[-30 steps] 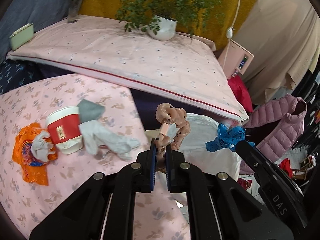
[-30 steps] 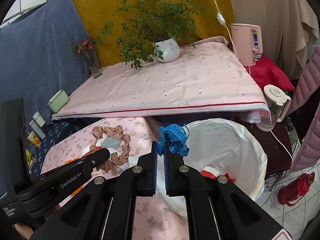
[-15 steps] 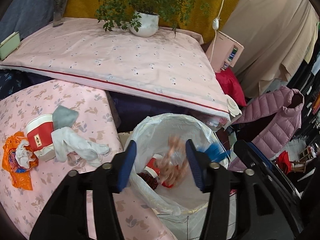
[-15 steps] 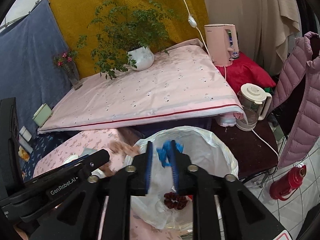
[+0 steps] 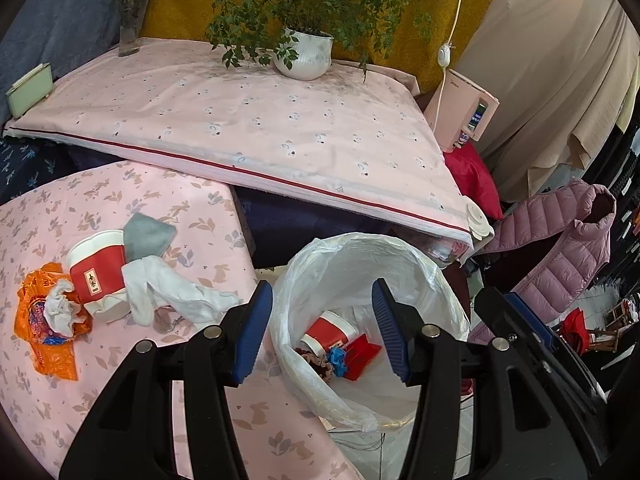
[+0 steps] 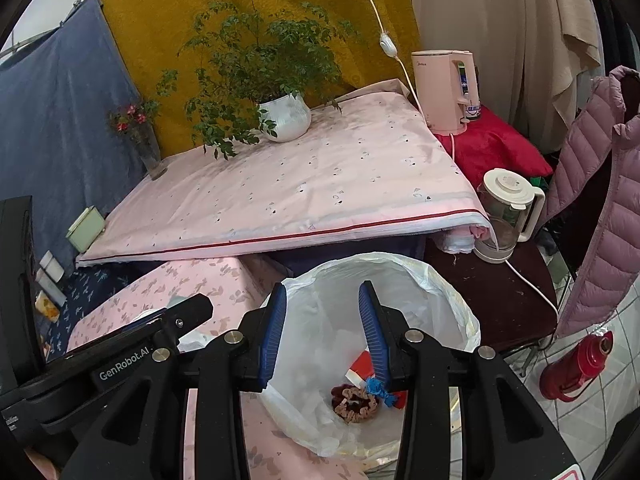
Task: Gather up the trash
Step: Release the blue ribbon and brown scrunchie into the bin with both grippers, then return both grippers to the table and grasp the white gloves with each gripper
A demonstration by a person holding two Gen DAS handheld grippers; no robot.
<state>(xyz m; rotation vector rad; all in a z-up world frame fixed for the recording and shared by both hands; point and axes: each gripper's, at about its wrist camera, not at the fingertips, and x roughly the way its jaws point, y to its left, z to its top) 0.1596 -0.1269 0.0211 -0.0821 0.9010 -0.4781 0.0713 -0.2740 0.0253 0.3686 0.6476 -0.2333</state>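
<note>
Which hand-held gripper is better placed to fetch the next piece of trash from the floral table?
Left. The left hand-held gripper is open and empty beside the white cloth and red paper cup. The right hand-held gripper, also open, hangs over the trash bag, farther away.

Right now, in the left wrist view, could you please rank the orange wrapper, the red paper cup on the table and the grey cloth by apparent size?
1. orange wrapper
2. red paper cup
3. grey cloth, though partly tucked behind the cup, so this is uncertain.
</note>
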